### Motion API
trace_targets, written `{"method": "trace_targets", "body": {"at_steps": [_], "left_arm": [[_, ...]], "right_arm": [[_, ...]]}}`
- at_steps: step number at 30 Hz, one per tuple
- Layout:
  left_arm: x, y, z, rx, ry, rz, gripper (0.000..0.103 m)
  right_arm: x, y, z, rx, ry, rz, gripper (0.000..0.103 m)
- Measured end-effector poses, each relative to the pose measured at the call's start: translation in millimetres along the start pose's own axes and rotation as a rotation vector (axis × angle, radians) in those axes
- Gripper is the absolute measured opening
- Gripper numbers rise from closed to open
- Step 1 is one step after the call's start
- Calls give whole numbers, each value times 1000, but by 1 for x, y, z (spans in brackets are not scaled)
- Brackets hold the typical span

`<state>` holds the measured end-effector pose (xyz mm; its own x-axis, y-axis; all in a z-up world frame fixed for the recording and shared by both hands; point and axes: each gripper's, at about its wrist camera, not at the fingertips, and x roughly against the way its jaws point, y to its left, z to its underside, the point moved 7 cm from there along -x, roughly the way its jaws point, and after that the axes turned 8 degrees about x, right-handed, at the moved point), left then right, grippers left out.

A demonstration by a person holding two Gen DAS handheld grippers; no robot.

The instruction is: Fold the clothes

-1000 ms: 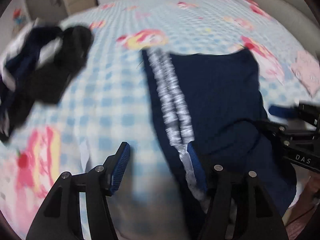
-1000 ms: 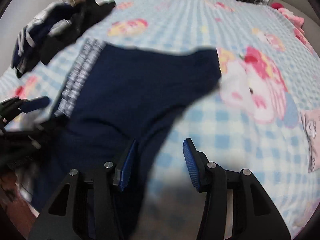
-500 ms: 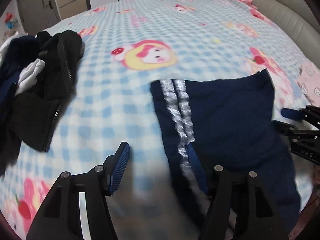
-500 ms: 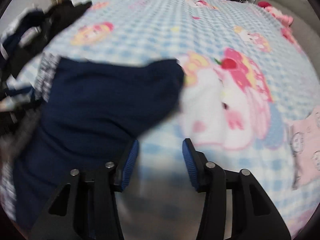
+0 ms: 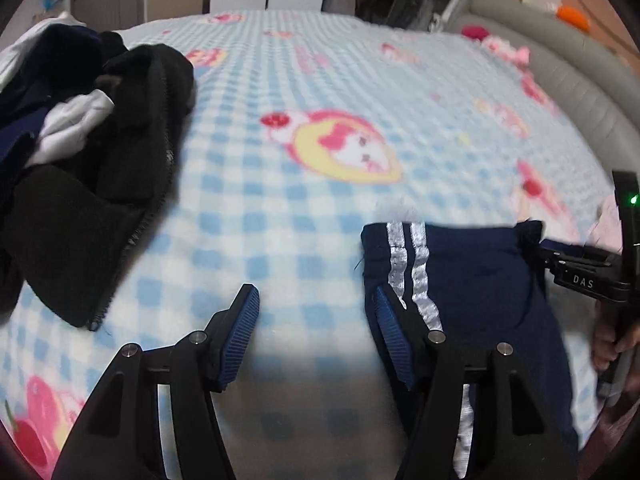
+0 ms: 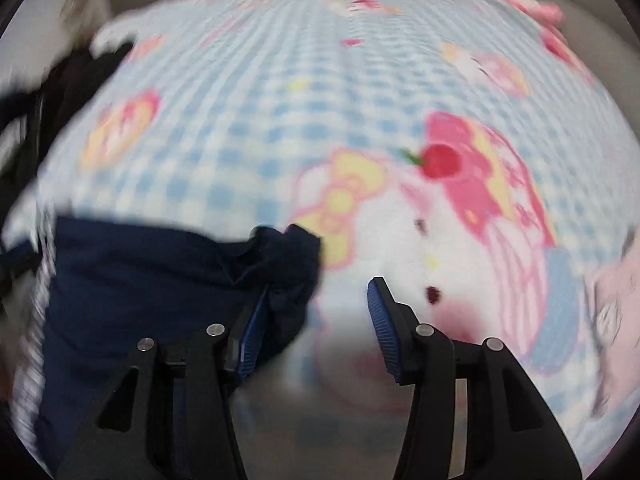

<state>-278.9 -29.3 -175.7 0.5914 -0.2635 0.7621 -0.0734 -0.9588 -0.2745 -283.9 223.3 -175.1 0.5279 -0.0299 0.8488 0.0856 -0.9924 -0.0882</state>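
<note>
Two tongs flank the navy garment (image 5: 472,264) on the bed (image 5: 320,92). Far left lies a dark clothes pile (image 5: 80,152), well apart. Left tongs (image 5: 316,320) stand spread, its striped edge outside their right finger. Right tongs (image 6: 316,312) are opening beside its bunched right corner; bare bed lies beyond.

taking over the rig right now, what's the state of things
Left gripper: open, navy striped garment against one finger, not clamped.
Right gripper: jaws opening, the garment's other edge bunched against one finger, not pinched.
Garment lies on the checked blanket near the grippers; dark clothes pile at the far left.
Done: no finished fold visible. Left: fold the garment, then the pile.
</note>
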Motion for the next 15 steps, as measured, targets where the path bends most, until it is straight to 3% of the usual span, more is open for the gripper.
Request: {"method": "trace_targets", "body": {"at_steps": [2, 4, 6, 9, 12, 15], "left_arm": [[16, -15, 2, -9, -26, 85, 62], [30, -36, 11, -66, -23, 128, 62], [38, -54, 26, -156, -6, 58, 62], [37, -60, 52, -198, 60, 14, 62], [33, -54, 70, -243, 112, -80, 62], [48, -48, 72, -211, 105, -80, 62]], "right_arm": [[25, 0, 0, -12, -73, 11, 50], [45, 13, 6, -8, -100, -57, 50], [56, 31, 21, 0, -79, -136, 51], [67, 64, 53, 26, -43, -226, 51], [68, 89, 85, 46, 2, -253, 51], [73, 96, 104, 63, 4, -235, 51]]}}
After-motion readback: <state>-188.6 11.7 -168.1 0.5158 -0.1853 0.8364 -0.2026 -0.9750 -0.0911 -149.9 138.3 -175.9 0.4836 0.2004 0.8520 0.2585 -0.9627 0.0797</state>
